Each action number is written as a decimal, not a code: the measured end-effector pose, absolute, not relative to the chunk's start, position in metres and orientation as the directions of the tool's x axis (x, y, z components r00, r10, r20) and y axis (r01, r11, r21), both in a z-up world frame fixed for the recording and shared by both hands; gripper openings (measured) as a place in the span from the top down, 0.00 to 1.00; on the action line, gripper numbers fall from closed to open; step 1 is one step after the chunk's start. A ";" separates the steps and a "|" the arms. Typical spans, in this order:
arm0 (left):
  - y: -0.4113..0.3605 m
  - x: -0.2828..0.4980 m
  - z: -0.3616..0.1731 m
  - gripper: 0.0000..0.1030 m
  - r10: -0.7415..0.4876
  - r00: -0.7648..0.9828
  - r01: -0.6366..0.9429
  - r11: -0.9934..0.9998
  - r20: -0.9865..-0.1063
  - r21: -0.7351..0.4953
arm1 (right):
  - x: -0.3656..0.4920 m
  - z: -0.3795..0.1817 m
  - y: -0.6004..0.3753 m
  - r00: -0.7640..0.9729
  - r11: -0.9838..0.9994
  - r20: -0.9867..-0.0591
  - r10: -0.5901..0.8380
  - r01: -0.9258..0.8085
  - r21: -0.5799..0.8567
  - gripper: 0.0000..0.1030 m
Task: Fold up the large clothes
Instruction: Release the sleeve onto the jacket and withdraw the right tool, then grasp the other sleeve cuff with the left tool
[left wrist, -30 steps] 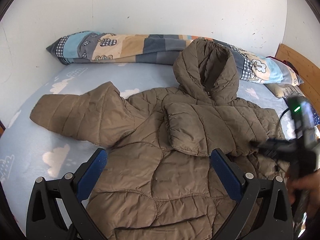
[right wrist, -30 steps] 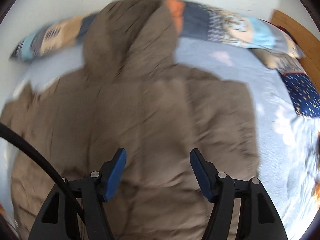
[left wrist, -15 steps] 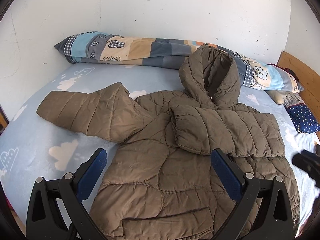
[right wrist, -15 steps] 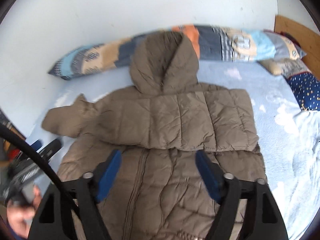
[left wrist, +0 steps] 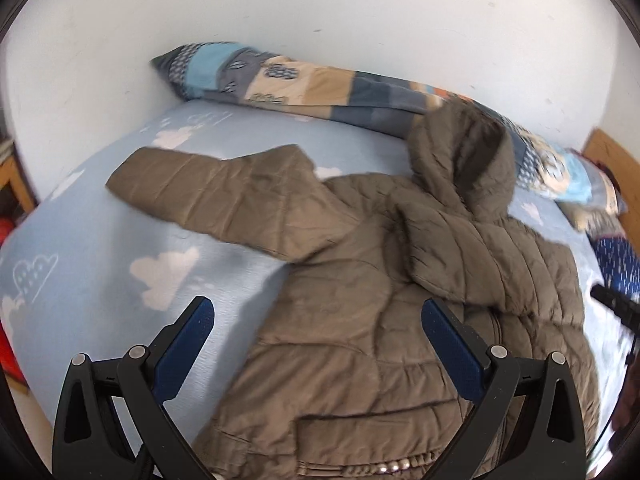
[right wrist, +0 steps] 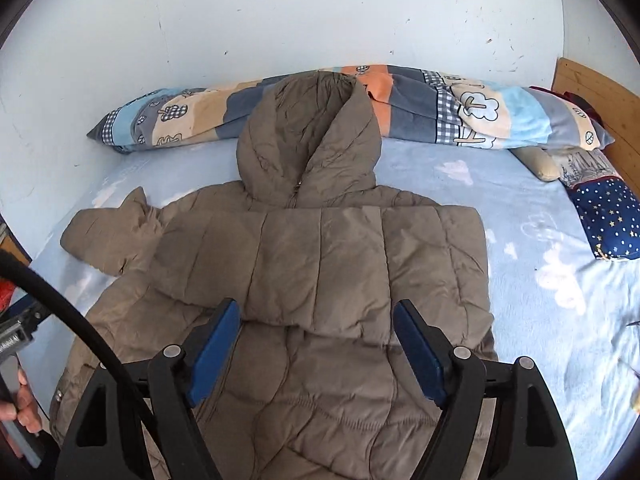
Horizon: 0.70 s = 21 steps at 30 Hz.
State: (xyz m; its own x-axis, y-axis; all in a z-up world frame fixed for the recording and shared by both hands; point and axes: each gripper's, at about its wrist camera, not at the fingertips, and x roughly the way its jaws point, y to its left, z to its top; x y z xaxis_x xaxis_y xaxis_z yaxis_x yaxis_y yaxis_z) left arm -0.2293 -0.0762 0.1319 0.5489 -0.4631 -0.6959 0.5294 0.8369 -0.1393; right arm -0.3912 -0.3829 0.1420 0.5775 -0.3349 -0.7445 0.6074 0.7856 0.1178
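Since the earlier frame both grippers have drawn back from the coat, the right one rising. Brown puffer coat [right wrist: 320, 280] lies front-up on the cloud-print bed [right wrist: 540, 264], one sleeve folded across its chest, the other outstretched. Left gripper [left wrist: 316, 340] and right gripper [right wrist: 316, 340] both stand spread, empty.

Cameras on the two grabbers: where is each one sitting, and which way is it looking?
Left wrist: rides on the left gripper, looking down along its open blue fingers at the jacket and its spread sleeve.
Right wrist: rides on the right gripper, facing the folded sleeve and hood; a hand shows at the left edge.
Both share the jacket, the long pillow and the bed.
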 end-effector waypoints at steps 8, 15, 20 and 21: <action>-0.014 -0.148 0.158 0.00 -0.432 0.555 0.391 0.890 -0.711 -0.235 | -0.392 0.146 -0.378 0.605 0.808 -0.730 -0.318 0.576 0.125 0.19; 0.062 -0.068 0.164 0.00 -0.416 0.560 0.233 0.909 -0.716 -0.346 | -0.386 0.143 -0.377 0.604 0.812 -0.739 -0.298 0.567 0.135 0.19; 0.109 -0.015 0.140 0.00 -0.431 0.521 0.070 0.882 -0.737 -0.465 | -0.376 0.135 -0.373 0.585 0.826 -0.758 -0.288 0.553 0.113 0.19; 0.116 -0.005 0.132 0.00 -0.452 0.508 0.043 0.863 -0.733 -0.503 | -0.374 0.134 -0.373 0.581 0.827 -0.762 -0.287 0.552 0.110 0.19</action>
State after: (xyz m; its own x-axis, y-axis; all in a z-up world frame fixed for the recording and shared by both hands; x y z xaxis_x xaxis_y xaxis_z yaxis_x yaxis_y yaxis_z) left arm -0.0049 0.1158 0.1316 0.5079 -0.4523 -0.7331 0.0434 0.8634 -0.5026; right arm -0.3735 -0.3727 0.1336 0.5811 -0.2869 -0.7616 0.5519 0.8266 0.1097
